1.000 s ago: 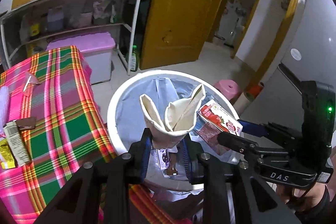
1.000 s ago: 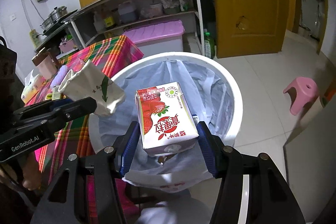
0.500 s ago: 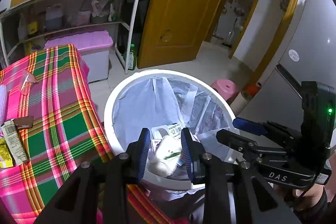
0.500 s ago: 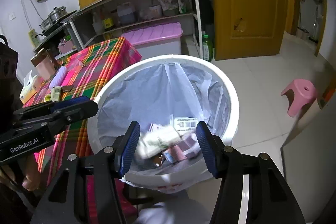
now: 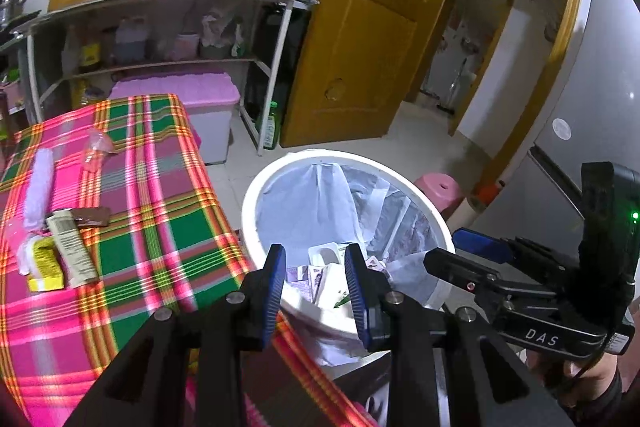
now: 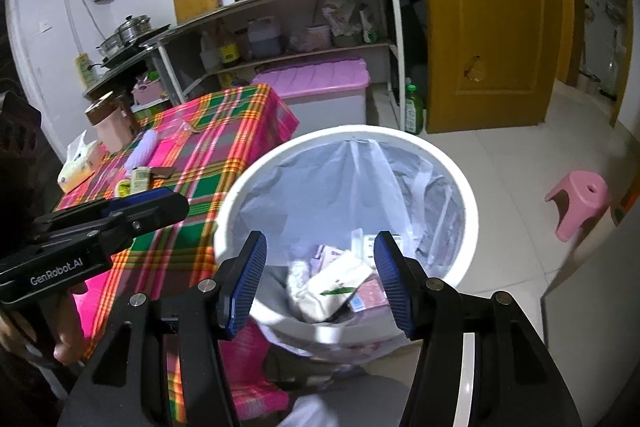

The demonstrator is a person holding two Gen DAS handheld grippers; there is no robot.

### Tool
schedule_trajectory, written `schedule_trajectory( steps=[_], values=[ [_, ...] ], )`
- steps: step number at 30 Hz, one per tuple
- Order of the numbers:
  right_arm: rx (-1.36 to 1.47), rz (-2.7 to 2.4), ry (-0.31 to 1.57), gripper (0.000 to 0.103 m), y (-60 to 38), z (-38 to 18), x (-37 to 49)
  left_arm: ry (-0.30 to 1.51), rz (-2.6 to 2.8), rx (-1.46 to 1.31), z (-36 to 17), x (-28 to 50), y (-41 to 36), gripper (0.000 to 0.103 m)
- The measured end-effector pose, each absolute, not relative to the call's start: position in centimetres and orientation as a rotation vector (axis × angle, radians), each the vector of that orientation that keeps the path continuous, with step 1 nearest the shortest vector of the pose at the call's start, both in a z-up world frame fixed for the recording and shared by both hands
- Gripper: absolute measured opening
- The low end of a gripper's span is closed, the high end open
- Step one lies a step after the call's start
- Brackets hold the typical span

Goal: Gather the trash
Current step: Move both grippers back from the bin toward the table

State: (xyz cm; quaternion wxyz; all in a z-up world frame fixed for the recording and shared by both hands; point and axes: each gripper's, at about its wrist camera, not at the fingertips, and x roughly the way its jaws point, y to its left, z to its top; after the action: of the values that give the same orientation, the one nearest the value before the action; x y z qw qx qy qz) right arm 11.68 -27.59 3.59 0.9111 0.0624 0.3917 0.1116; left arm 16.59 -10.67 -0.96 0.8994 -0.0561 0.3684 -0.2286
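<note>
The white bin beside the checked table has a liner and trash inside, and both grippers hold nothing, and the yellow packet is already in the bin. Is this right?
Not quite: the yellow packet lies on the checked table, as the left wrist view shows. The rest holds: the white bin is lined, trash lies inside, and the left gripper and right gripper hold nothing.

Bin [image 6: 466,195] beside table [image 6: 224,163], litter [image 6: 340,279] seemingly inside
</note>
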Motion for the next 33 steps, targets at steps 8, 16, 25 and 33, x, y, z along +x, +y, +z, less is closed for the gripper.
schedule_trajectory(
  steps=[8, 16, 25, 33],
  values=[
    [0.111, 0.273, 0.786, 0.057, -25.9, 4.3, 10.9, 0.739, -0.421, -0.127, -0.5, 14.9, -8.5, 0.030],
    [0.093, 0.320, 0.772, 0.057, -24.1, 4.6, 10.3, 0.718, -0.362, -0.145, -0.3, 13.6, -6.2, 0.030],
    [0.084, 0.374, 0.787, 0.057, -22.0, 4.4, 10.1, 0.714, -0.275, -0.144, -0.7, 12.1, -3.3, 0.030],
    [0.069, 0.428, 0.794, 0.057, -19.8, 4.3, 10.4, 0.712, -0.191, -0.167, -1.1, 11.4, -0.3, 0.030]
  ],
)
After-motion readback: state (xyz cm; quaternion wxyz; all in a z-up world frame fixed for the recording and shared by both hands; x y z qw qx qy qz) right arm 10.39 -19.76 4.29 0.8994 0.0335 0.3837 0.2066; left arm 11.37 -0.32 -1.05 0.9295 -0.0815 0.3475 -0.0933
